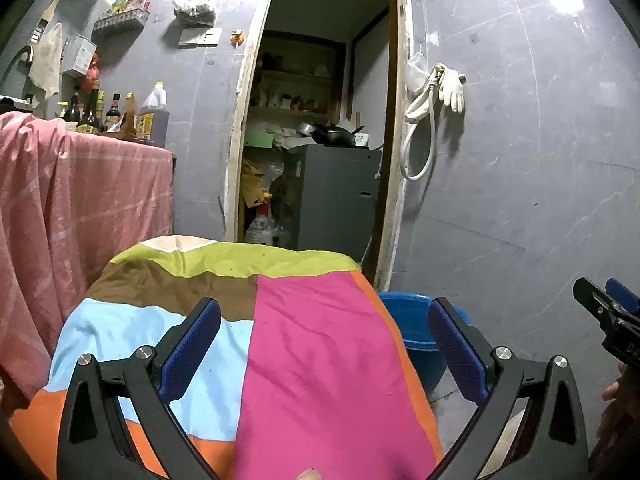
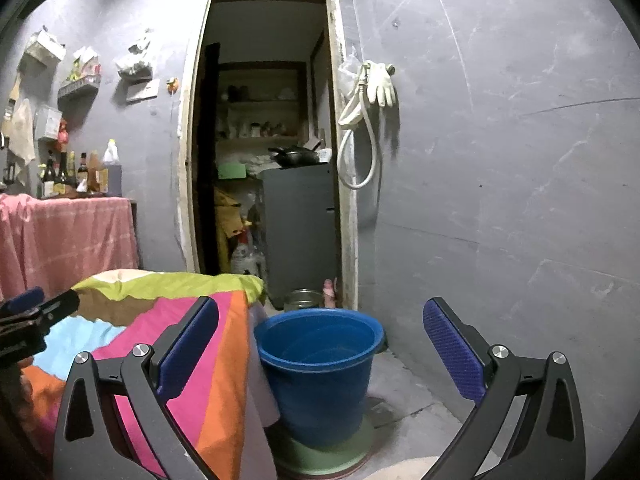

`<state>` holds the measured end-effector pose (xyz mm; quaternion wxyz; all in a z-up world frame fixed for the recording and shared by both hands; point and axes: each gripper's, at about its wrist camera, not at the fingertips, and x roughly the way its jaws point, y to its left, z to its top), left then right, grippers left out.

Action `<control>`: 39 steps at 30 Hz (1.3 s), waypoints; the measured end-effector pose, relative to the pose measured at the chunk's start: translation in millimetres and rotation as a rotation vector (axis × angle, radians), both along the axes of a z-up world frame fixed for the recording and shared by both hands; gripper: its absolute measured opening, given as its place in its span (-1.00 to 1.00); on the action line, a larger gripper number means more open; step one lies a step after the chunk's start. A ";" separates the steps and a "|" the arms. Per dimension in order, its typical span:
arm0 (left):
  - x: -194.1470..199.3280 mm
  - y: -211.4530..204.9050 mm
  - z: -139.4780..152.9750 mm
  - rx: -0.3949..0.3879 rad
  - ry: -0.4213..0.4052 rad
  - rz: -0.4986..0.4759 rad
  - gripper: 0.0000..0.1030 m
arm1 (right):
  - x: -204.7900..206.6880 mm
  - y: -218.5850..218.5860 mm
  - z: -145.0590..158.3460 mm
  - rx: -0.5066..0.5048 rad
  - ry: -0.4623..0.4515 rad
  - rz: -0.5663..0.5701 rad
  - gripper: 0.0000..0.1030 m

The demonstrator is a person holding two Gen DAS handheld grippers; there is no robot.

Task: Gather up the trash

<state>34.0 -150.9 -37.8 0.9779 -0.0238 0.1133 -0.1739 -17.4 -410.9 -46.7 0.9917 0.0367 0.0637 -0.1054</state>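
Observation:
My left gripper (image 1: 324, 344) is open above a table covered by a bright patchwork cloth (image 1: 304, 352); nothing lies between its blue pads. My right gripper (image 2: 320, 348) is open too, hovering over the blue bucket (image 2: 320, 368) that stands on a green disc on the floor right of the table. The bucket (image 1: 416, 328) shows partly behind the left gripper's right finger. Each gripper appears at the edge of the other's view: the right gripper (image 1: 608, 300) and the left gripper (image 2: 36, 304). No piece of trash is visible on the cloth.
A pink-draped counter (image 1: 80, 200) with several bottles stands at the left. A doorway (image 2: 272, 152) ahead opens onto a cluttered storeroom with a grey cabinet (image 2: 300, 224). Gloves and a hose (image 2: 368, 112) hang on the grey tiled wall. A metal pot (image 2: 302, 300) sits behind the bucket.

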 end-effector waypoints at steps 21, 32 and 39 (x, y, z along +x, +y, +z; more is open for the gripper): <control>-0.8 6.3 -17.8 0.009 0.020 0.024 0.96 | 3.5 6.5 -6.2 -0.007 0.025 0.006 1.00; -0.5 7.0 -18.2 0.004 0.026 0.025 0.96 | 4.0 7.6 -7.3 -0.007 0.031 0.005 1.00; -0.8 6.9 -18.8 0.002 0.025 0.027 0.96 | 3.9 8.4 -7.4 -0.008 0.031 0.004 1.00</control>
